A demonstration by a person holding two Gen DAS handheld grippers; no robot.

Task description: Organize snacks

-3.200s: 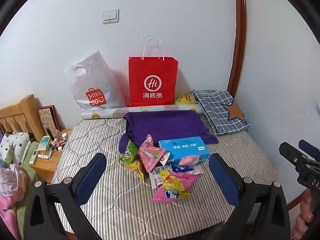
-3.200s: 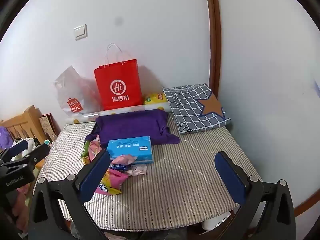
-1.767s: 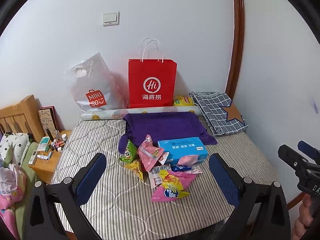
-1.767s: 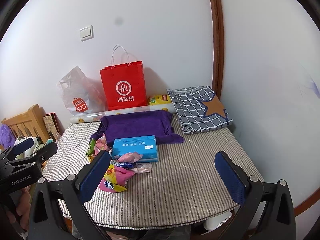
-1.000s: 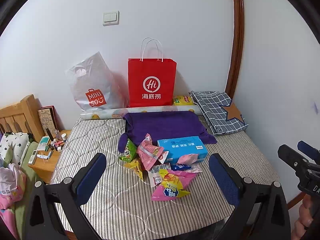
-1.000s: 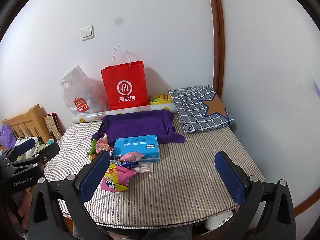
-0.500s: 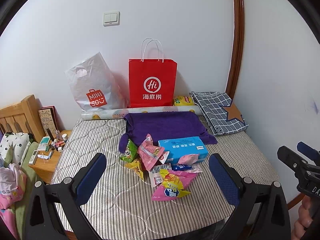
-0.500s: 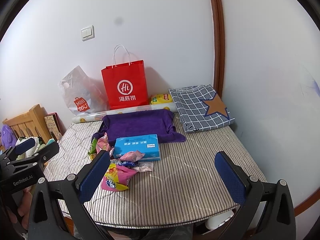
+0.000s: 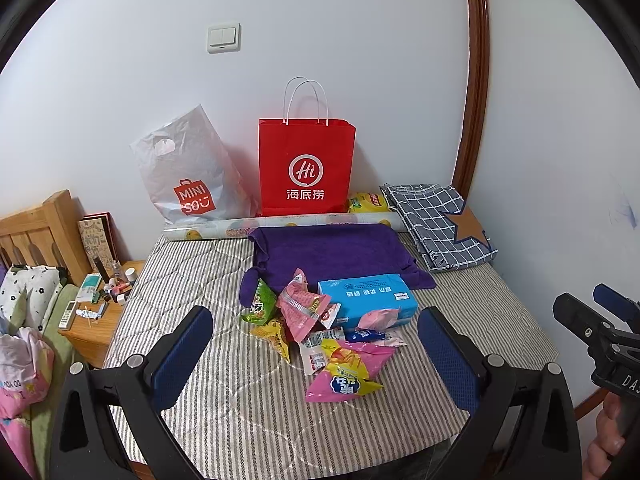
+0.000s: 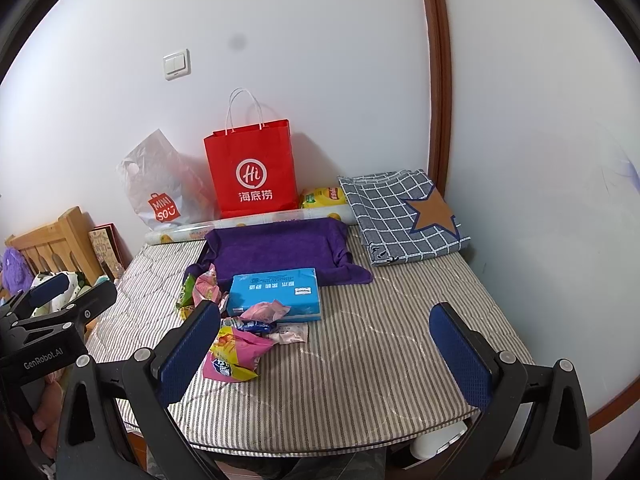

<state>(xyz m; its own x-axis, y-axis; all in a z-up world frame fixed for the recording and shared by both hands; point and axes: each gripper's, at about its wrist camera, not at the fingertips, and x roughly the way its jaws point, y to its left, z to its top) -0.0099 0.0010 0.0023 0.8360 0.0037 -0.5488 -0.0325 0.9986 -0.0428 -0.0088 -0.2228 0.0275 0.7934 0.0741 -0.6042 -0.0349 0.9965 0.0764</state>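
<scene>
Nothing has been picked up yet, so this looks like the approach step. The snack packets point(image 9: 320, 336) lie in a loose heap on the striped mattress point(image 9: 248, 400), touching the front of a blue box point(image 9: 366, 294), with a red paper bag point(image 9: 306, 168) standing against the wall behind. The left hand-held gripper point(image 9: 316, 354) hangs above the near edge, jaws wide and empty; the right hand-held gripper point(image 10: 326, 352) is likewise wide and empty. Next, one gripper probably needs to come down over the nearest pink packet point(image 9: 346, 380) and pinch it.
</scene>
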